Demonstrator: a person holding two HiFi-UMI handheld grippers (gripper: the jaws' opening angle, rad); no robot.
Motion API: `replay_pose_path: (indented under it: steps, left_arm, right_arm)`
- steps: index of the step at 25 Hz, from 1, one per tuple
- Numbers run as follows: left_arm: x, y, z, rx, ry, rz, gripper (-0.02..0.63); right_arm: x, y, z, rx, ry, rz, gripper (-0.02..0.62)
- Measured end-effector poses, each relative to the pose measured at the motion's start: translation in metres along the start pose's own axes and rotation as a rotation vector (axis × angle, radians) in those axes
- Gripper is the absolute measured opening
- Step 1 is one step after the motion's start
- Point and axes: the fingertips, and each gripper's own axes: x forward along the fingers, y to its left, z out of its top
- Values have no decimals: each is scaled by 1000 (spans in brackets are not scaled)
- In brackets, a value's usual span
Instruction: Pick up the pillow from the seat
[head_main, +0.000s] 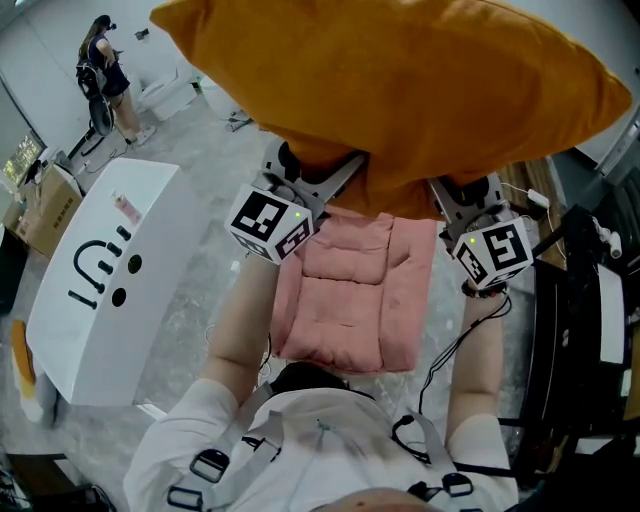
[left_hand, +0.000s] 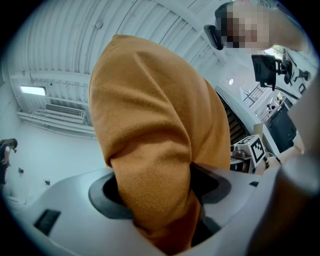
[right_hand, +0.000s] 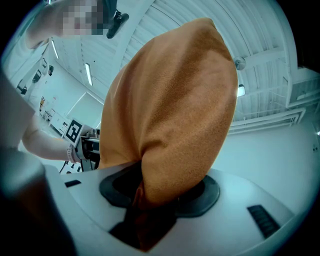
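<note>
Orange plush fabric pillow (head_main: 400, 90) up in the air, well above the pink quilted seat cushion (head_main: 350, 300) and clear of it. Long axis lying side to side over the cushion, bulk billowing up and away from both sets of jaws. Pinched along its near lower edge: left gripper (left_hand: 157, 200) clamped on a thick fold above the cushion's far left corner, right gripper (right_hand: 160, 195) clamped on a bunched fold above the far right corner. Neither side nearer, an even two-point hold. Pickup looking done; next, most likely carrying it level, minding the sag between grips.
</note>
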Motion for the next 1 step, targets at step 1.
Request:
replay_pose_path:
  steps: [1]
  left_arm:
    - [1, 0, 1, 1, -1, 0, 344]
  right_arm:
    - [0, -1, 0, -1, -1, 1, 199]
